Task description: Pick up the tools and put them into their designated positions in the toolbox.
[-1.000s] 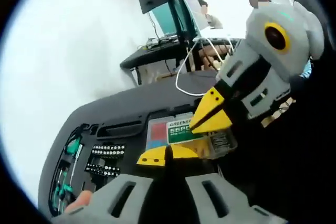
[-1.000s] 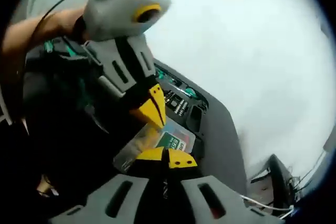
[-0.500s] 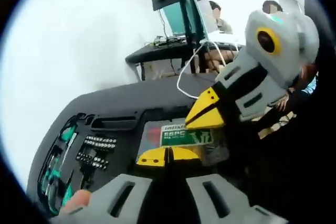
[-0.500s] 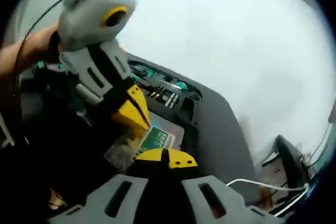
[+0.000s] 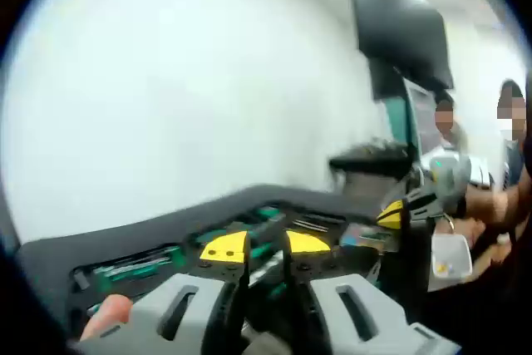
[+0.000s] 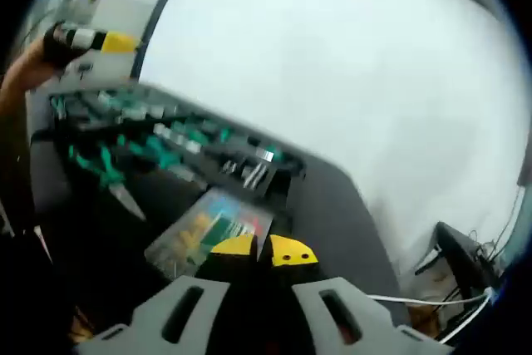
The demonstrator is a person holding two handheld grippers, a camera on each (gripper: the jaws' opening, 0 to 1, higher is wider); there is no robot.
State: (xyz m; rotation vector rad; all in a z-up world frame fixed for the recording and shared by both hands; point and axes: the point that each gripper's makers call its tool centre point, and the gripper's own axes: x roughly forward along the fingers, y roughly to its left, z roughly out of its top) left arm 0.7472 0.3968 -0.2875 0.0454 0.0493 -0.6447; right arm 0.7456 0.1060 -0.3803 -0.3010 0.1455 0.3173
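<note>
- Lying just ahead of the right hand-held gripper (image 6: 264, 248), the clear plastic parts case (image 6: 209, 230) with a green and red label rests flat inside the open toolbox (image 6: 332, 197), and this is the relation the next move looks to turn on.
- Its long axis runs from beside the yellow jaw tips away toward the left and slightly downward in the right gripper view, so the jaws meet it at one short end, not across its width.
- The right hand-held gripper's yellow-tipped jaws stand nearly together with a thin slit between them; whether they pinch the case's edge I cannot tell, as the tips cover that spot.
- Beyond the case, the toolbox's far rows hold green-handled tools (image 6: 154, 151) and metal bits (image 6: 253, 170), and a pair of green-handled pliers (image 6: 108, 176) lies toward its left edge.
- The left hand-held gripper (image 5: 266, 247) has its jaws a little apart and empty, pointing over the toolbox tray (image 5: 166, 239) where green-handled screwdrivers (image 5: 133, 268) sit in slots; the picture is blurred, so finer detail is lost.
- In the left gripper view the right hand-held gripper appears well off to the right, near a person's hand (image 5: 490, 205).
- Judged from this, the right hand-held gripper is much the nearer to the parts case; the left, seen high at the far left of the right gripper view, is well apart from it.
- No desk edge can be made out beneath the toolbox.
</note>
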